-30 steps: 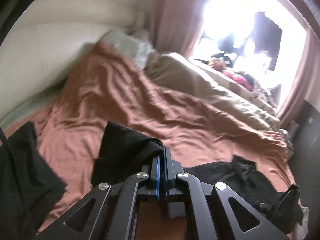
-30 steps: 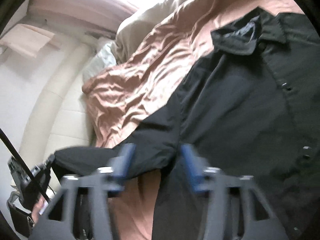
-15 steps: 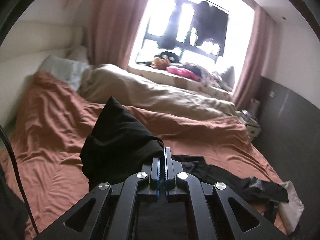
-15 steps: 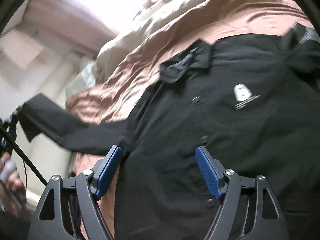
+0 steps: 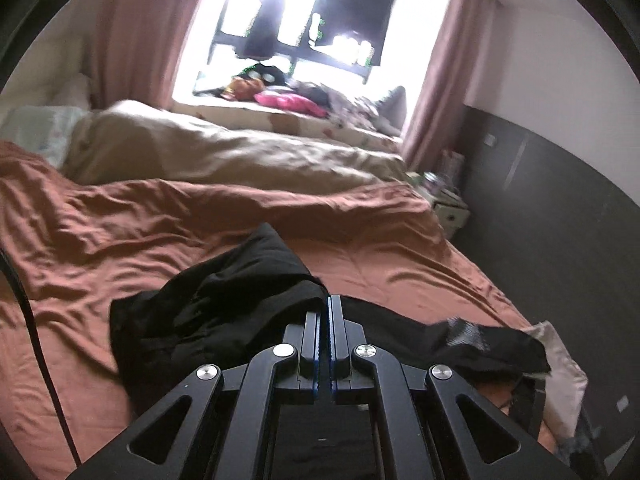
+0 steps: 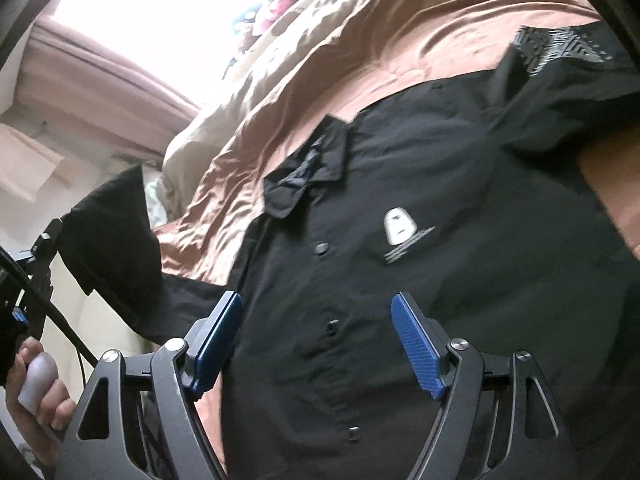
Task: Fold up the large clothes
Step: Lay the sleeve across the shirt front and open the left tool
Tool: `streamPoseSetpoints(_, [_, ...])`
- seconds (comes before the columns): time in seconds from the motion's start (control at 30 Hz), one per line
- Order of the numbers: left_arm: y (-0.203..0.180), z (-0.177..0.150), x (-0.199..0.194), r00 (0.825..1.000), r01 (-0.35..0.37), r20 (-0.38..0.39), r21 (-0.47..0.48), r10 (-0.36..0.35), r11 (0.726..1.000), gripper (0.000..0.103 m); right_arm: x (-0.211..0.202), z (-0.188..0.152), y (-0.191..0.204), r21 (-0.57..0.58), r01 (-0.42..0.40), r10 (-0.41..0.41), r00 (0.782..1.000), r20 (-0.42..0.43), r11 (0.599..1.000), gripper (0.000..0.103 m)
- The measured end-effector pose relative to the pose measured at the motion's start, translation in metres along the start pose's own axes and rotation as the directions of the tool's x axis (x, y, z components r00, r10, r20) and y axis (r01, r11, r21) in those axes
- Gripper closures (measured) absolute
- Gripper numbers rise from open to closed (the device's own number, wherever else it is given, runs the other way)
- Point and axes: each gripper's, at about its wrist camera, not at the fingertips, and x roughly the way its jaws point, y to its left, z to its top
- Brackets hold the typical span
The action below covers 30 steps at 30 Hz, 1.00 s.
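Left gripper (image 5: 325, 304) clamped on a lifted sleeve of the black shirt (image 6: 400, 280), shirt spread buttoned-side up across the rust-brown bed sheet (image 5: 120, 232), right gripper (image 6: 316, 336) spread wide above its placket, gripping nothing.

No readable text, numbers or brand names were found anywhere, tbh. The only sign-like thing seen was a small white emblem (image 6: 399, 227) printed on the chest of the black shirt (image 6: 440, 280), with thin stripes under it, no letters. A grey geometric pattern (image 6: 556, 46) was spotted on the far right sleeve, nothing legible there either.
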Motion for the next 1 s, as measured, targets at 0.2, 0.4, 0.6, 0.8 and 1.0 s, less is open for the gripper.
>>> streamPoseSetpoints(0.2, [-0.031,-0.036,0.077,0.976,0.126,-0.177,-0.031,-0.129,0.992,0.071,-0.010,0.013,-0.030,0.107,0.017,-0.018,1.000,0.011,0.994,0.027])
streamPoseSetpoints(0.4, [-0.029,-0.075,0.101,0.957,0.094,-0.270,-0.048,-0.104,0.994,0.040,0.003,0.015,-0.038,0.150,-0.015,0.023,0.998,-0.054,0.989,0.027])
streamPoseSetpoints(0.6, [0.027,-0.083,0.064,0.972,-0.027,-0.237,-0.108,0.001,0.994,0.037,0.010,0.017,-0.032,0.094,0.008,-0.002,0.998,-0.067,0.995,0.027])
streamPoseSetpoints(0.8, [0.103,-0.100,0.032,0.951,-0.203,-0.268,-0.157,0.156,0.967,0.037,0.036,0.014,-0.021,-0.023,0.104,-0.105,0.993,-0.056,0.994,0.027])
streamPoseSetpoints(1.0, [0.162,-0.128,0.024,0.909,-0.327,-0.320,-0.155,0.266,0.932,0.038,0.060,0.003,0.025,-0.269,0.210,-0.226,0.974,-0.028,0.940,0.027])
